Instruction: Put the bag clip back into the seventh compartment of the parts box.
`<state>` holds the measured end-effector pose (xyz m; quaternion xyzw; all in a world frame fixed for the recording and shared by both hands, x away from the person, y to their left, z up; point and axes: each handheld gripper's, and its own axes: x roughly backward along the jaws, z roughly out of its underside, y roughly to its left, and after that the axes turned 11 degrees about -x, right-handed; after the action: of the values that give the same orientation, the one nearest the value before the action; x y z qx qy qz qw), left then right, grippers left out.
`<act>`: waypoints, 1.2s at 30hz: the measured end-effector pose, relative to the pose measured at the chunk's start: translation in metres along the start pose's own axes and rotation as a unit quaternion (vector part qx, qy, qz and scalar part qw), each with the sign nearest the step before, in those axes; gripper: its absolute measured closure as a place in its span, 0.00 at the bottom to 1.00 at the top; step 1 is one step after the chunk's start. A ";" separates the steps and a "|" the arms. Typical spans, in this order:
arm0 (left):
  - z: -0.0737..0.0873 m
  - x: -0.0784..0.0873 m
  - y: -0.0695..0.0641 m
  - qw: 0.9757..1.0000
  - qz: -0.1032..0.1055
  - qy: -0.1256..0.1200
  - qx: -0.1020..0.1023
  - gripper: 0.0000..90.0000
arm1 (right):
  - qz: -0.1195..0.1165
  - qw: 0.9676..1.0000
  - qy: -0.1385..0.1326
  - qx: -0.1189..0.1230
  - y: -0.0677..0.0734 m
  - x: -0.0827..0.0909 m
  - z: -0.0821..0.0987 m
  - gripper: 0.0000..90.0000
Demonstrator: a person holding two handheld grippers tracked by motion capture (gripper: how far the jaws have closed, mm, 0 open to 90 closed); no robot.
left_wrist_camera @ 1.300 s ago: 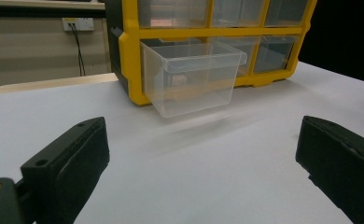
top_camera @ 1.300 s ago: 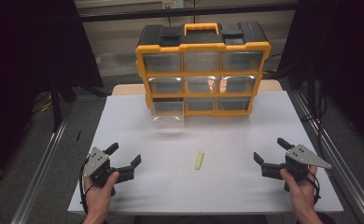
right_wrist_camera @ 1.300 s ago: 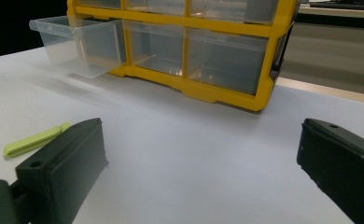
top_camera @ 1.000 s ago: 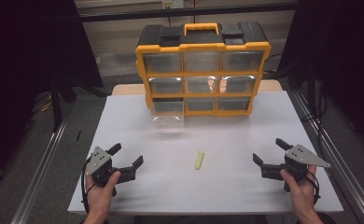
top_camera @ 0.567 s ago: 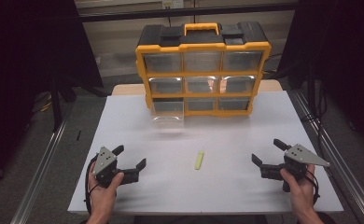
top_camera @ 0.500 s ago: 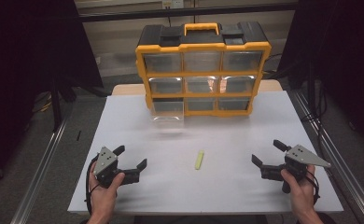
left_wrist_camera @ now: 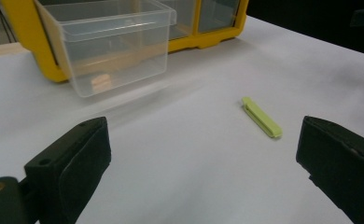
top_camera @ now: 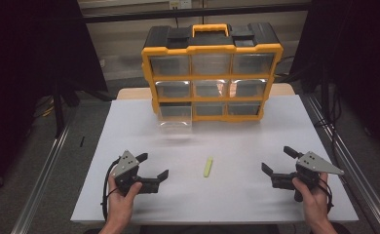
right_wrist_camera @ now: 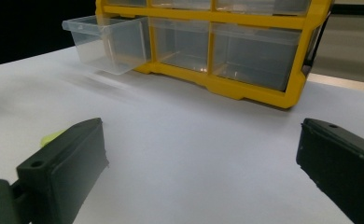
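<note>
**Green clip waits between spread tongs**

The small flat light-green plastic clip [top_camera: 208, 166] lies on the white desk [top_camera: 285, 136], ahead of the pulled-out clear drawer [top_camera: 175, 119]. Left tongs [top_camera: 153, 169] and right tongs [top_camera: 276, 165] gape, empty. Best approach: low, jaws straddling its narrow sides.

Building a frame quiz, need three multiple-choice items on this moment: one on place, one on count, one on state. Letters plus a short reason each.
1. Where does the green clip lie?
A. in the pulled-out drawer
B. on the white table between the two grippers
C. on top of the organizer

2. How many drawer fronts does the organizer show?
A. six
B. nine
C. twelve

3. How do the left gripper jaws stand?
A. open, holding nothing
B. shut on the clip
C. shut on the drawer

Answers:
1 B, the clip lies flat on the table, apart from both grippers.
2 B, three rows of three.
3 A, the left gripper view shows both jaws wide apart.
</note>
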<state>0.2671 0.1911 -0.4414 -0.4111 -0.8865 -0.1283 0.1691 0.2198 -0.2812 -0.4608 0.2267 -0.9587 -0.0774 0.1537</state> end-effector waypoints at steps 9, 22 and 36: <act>-0.010 -0.011 -0.005 1.000 0.025 0.013 -0.006 0.03 | -0.002 1.000 -0.002 0.004 0.001 0.001 0.000 0.01; -0.029 -0.040 -0.018 0.996 0.061 0.056 -0.032 0.03 | -0.007 1.000 0.003 0.009 0.002 0.000 0.000 0.01; -0.045 -0.069 -0.034 0.985 0.128 0.105 -0.048 0.04 | -0.010 1.000 0.005 0.006 0.001 0.001 0.000 0.01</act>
<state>0.2911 0.1054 -0.4314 -0.5128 -0.7968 -0.1910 0.2563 0.2190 -0.2806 -0.4603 0.2374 -0.9560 -0.0718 0.1568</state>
